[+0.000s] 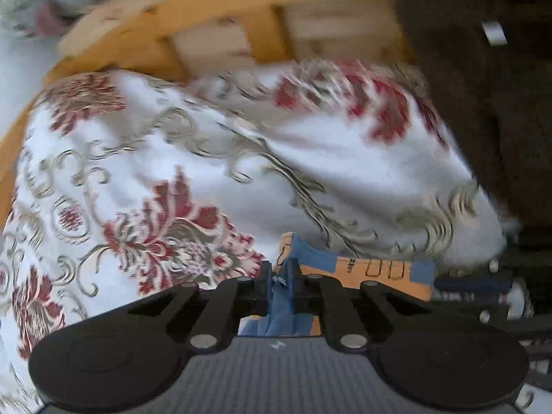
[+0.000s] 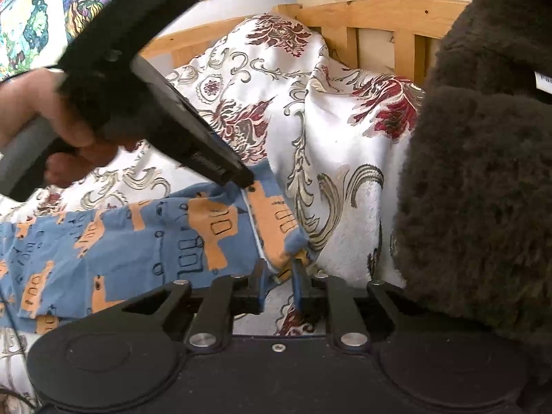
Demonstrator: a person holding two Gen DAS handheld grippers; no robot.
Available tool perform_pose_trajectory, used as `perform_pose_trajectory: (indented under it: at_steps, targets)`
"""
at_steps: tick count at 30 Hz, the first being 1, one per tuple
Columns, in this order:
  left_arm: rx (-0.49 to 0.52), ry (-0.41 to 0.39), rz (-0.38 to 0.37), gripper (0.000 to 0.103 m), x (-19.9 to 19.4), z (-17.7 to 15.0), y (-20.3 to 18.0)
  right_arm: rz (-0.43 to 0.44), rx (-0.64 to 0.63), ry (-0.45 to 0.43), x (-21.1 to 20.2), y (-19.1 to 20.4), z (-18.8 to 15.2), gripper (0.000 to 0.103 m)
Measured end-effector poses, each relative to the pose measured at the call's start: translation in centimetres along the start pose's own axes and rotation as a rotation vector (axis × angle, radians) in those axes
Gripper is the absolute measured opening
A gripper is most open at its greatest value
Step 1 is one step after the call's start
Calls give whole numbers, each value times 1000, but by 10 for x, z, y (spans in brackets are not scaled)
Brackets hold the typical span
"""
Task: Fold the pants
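Observation:
The pants (image 2: 138,238) are blue with orange vehicle prints and lie spread on a white floral bedspread (image 2: 338,158). My left gripper (image 1: 280,281) is shut on a fold of the pants (image 1: 379,272); it also shows in the right wrist view (image 2: 241,177), held in a hand and pinching the far corner of the pants' end. My right gripper (image 2: 279,276) has its jaws narrowly apart around the near corner of the same end, with the orange and blue cloth between them.
A wooden bed frame (image 2: 379,17) runs along the back. A dark brown furry blanket (image 2: 483,172) fills the right side. A colourful patterned cloth (image 2: 41,17) lies at the far left. The bedspread bunches into a mound (image 1: 241,155) ahead of the left gripper.

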State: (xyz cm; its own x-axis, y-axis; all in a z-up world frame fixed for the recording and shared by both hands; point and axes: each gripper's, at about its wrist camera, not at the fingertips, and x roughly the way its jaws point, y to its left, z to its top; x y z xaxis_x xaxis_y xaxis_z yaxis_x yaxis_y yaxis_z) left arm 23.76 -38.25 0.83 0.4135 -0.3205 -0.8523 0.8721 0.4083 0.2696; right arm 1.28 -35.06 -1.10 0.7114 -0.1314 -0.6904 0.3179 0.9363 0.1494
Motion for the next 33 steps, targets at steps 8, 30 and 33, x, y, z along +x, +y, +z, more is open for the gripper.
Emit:
perform_pose_trajectory:
  at_steps: [8,30,33]
  targets:
    - [-84,17,-133,68,21,-1,31,13,151,79,21,-3,4,52]
    - [31,-65,-178,27,17,9,15,-159,73,-54,19,-2,-1,16]
    - [13,-67,-127,46,30,4,12,-159,68,-82,15,2,1,23]
